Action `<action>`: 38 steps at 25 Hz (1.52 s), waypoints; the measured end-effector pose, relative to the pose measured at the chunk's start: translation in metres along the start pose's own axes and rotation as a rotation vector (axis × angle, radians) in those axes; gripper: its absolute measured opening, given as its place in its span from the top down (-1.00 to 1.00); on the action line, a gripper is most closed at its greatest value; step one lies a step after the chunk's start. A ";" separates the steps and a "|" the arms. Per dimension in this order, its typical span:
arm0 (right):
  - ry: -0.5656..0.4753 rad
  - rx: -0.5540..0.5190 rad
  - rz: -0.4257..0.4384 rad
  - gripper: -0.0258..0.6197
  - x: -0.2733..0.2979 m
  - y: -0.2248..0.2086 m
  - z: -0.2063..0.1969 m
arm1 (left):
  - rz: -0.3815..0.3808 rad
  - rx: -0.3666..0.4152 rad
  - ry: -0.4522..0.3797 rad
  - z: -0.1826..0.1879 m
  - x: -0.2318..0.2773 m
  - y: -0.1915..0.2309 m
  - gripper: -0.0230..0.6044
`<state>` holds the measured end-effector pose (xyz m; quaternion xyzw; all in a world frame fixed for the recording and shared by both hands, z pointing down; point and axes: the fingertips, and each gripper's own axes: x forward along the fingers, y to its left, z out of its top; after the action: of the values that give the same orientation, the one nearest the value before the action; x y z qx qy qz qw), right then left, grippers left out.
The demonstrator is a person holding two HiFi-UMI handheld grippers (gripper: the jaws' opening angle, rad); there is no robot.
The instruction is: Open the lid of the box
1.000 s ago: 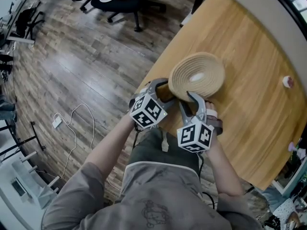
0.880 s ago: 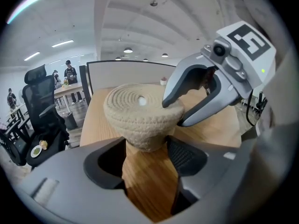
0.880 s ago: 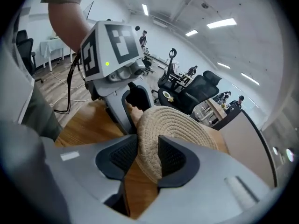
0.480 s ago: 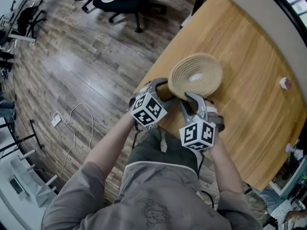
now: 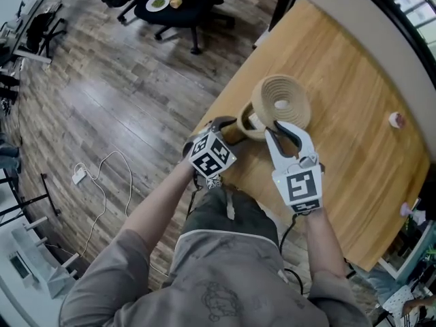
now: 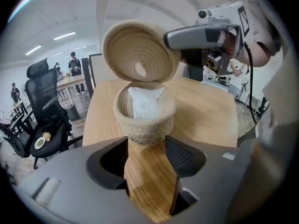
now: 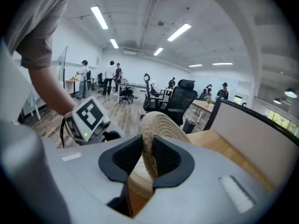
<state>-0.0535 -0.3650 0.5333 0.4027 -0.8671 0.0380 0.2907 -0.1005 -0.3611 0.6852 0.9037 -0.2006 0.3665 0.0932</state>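
The box is a round woven basket (image 5: 246,124) near the table's front edge, with white material (image 6: 145,101) inside. Its woven lid (image 5: 281,101) is off the rim, tilted up on edge above the basket. My right gripper (image 5: 283,129) is shut on the lid's rim (image 7: 156,129), its jaws still closing and the pads pressing from both sides. My left gripper (image 5: 231,125) sits low at the basket's near side. Its jaws are closing, with only bare table wood between them. The basket (image 6: 145,120) stands just ahead of that gripper's tips (image 6: 146,146).
The wooden table (image 5: 354,94) stretches away to the right, with a small pink and white object (image 5: 394,120) far right. Its front edge runs just behind both grippers. Office chairs (image 5: 177,5) and a white cable (image 5: 102,176) are on the floor to the left.
The lid lay flat on the basket before. It has come up and tilted on edge with the right gripper, which shifted right. The basket's opening now shows. The left gripper has hardly moved.
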 end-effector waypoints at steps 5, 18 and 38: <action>-0.119 0.192 -0.099 0.69 -0.030 -0.041 0.025 | 0.026 -0.035 0.021 0.005 -0.023 0.006 0.13; -0.342 0.353 -0.210 0.70 -0.146 -0.064 0.110 | 0.214 -0.043 -0.285 0.112 -0.179 0.021 0.45; -0.664 0.253 -0.287 0.70 -0.298 -0.046 0.226 | 0.437 0.181 -0.641 0.262 -0.363 -0.017 0.70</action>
<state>0.0234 -0.2620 0.1790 0.5432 -0.8373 -0.0289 -0.0555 -0.1655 -0.3221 0.2440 0.9128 -0.3742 0.0933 -0.1344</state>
